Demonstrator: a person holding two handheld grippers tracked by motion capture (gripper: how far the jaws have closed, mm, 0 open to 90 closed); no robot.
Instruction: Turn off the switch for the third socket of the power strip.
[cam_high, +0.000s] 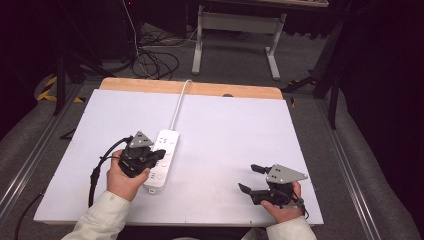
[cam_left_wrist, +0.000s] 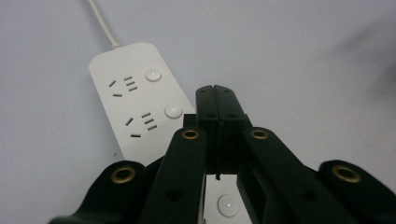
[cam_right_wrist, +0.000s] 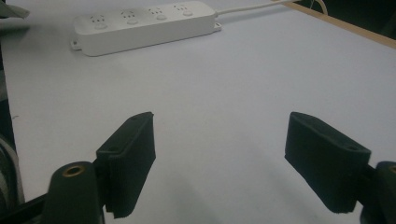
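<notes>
Two hand-held grippers work over a white counter (cam_high: 225, 130) in the high view, the left hand-held gripper (cam_high: 159, 154) above a white power strip (cam_high: 162, 162), the right hand-held gripper (cam_high: 250, 179) well apart near the front edge. Left gripper view: its jaws are pressed together, holding nothing, over the strip's buttons (cam_left_wrist: 173, 110). Right gripper view: jaws spread wide and empty, strip lying far off.

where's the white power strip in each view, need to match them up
High view: the power strip lies left of centre on the white table, beside the left claw.
Left gripper view: it runs from upper left down under the shut jaws.
Right gripper view: it lies along the top left, far beyond the open right claw.
Shared landmark: its white cord, leaving the strip's far end.
</notes>
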